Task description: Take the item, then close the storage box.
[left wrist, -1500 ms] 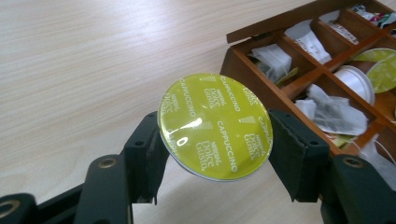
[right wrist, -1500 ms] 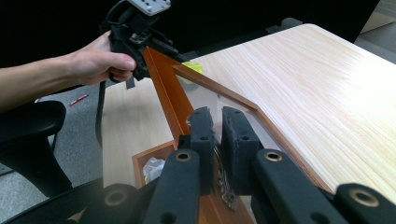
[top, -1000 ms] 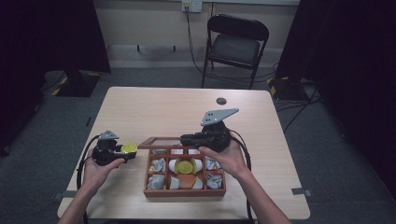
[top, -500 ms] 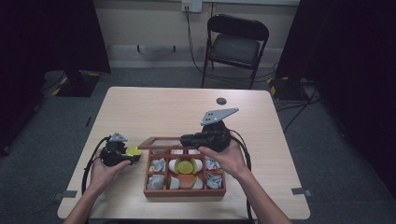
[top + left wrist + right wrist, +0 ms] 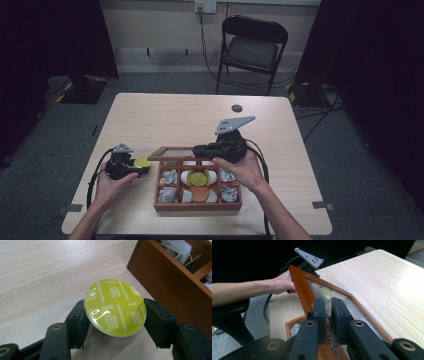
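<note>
The left tongs [image 5: 115, 322] grip a coffee capsule [image 5: 115, 307] across its rim, one jaw on each side, closed to the capsule's width. Its yellow-green foil top faces up and tilts toward the camera. The capsule hangs just above the worktop [image 5: 175, 120], close beside the left wall of the wooden box [image 5: 197, 205]. In the high view the left tongs [image 5: 131, 166] sit just left of the box with the capsule [image 5: 142, 162] at their tip.

The right tongs [image 5: 327, 315] are nearly shut, pinching the front edge of the box's lid [image 5: 300, 287], a wooden frame with a clear pane, and holding it raised. A small metal clasp seems to sit between the jaws, though it is partly hidden. In the high view the right tongs [image 5: 200, 149] hold the lid [image 5: 175, 152] up over the back of the box.

The box is split into compartments holding white wrapped packets [image 5: 170, 176] and another yellow-green capsule [image 5: 199, 178] in the middle.

The capsule is probably light and fairly stiff at the rim, but the foil top is thin and would puncture or dent easily, and the smooth plastic sides could slip. The rim, gripped across its widest part as now, looks like the safest hold. The lid is rigid; its pane may be fragile, so the wooden frame is the place to hold.
</note>
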{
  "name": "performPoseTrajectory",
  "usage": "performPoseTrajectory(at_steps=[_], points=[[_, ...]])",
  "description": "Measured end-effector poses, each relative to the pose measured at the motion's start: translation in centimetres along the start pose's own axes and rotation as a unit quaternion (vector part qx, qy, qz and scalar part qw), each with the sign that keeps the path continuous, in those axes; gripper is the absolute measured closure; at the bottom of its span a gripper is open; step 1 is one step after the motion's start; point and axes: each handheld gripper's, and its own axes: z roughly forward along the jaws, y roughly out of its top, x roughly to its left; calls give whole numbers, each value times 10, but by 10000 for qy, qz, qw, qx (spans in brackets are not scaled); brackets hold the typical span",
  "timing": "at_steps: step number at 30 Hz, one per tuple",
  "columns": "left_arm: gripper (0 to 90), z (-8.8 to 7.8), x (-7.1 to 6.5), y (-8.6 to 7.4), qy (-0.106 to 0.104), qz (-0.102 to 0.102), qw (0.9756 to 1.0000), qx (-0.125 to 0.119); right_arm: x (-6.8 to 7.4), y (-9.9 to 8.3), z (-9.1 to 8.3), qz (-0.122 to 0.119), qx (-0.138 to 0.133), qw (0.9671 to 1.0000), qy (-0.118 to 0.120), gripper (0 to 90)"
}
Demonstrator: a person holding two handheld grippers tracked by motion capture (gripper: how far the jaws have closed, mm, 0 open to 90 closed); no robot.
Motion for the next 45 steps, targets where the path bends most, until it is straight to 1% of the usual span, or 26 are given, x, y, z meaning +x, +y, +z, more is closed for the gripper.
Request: performPoseTrajectory(at_steps=[1,3,4,6,9,10,12,13,15,16,18,19,21,22,23,25,26,28,31,32,33,34,35,36,39,45], points=[[389,0,0,0,0,-3,10000,2,0,0,0,-3,0,10000,-1,826],[332,0,0,0,-19,-4,10000,4,0,0,0,-3,-2,10000,-1,826],[311,-1,0,0,31,-26,10000,-10,0,0,0,-2,-6,10000,-3,826],[259,-4,0,0,27,-30,10000,-62,0,0,0,-4,-5,10000,-1,826],[224,-10,3,-3,9,-30,10000,-75,0,0,0,-5,-8,10000,-1,826],[215,-14,3,-5,38,-15,10000,-60,0,0,0,-6,-10,10000,-2,826],[214,-18,3,-9,41,-68,9999,-79,0,0,0,-19,-5,10000,-2,826],[212,-21,3,-11,23,-50,10000,-58,0,0,0,-21,-9,10000,-1,826],[211,-28,-1,-16,104,50,9998,-134,0,-1,0,-22,-10,10000,-8,825],[211,-32,-3,-19,65,37,9999,-153,0,-1,0,-23,-11,10000,-7,825],[213,-37,-5,-25,50,-88,9998,-142,0,0,0,-4,-14,10000,-11,825],[213,-37,-6,-28,31,-109,9998,-154,-1,1,0,-3,-14,10000,-17,825],[213,-37,-6,-33,43,-111,9999,-67,-1,1,1,3,-10,10000,-6,825],[214,-36,-6,-36,69,-124,9999,-64,-1,0,1,5,-13,10000,-2,825],[218,-34,-4,-40,57,-157,9999,27,0,0,1,4,-14,10000,-4,825],[220,-33,-3,-44,61,-212,9997,119,0,-1,1,4,-11,10000,0,826],[221,-32,-3,-46,61,-200,9997,153,0,-1,1,8,-19,10000,-4,826],[236,-34,-4,-48,127,-124,9997,138,0,-2,2,-5,-34,10000,-11,826],[236,-34,-4,-50,199,-98,9997,65,1,-3,3,12,-20,10000,-15,826],[233,-33,-6,-51,248,-20,9997,49,1,-5,3,7,-31,10000,-7,826],[225,-32,-7,-51,323,102,9994,65,2,-6,3,13,-42,10000,0,826],[221,-31,-8,-51,370,137,9992,58,3,-7,4,17,-43,10000,-2,826],[220,-30,-10,-51,428,223,9988,86,3,-8,4,9,-38,10000,-1,825],[219,-30,-10,-51,461,250,9986,87,4,-9,4,21,-39,10000,8,825],[216,-30,-10,-52,494,275,9984,67,5,-11,5,29,-38,10000,0,824],[216,-29,-8,-52,544,252,9982,31,6,-14,6,40,-61,10000,-18,824]])
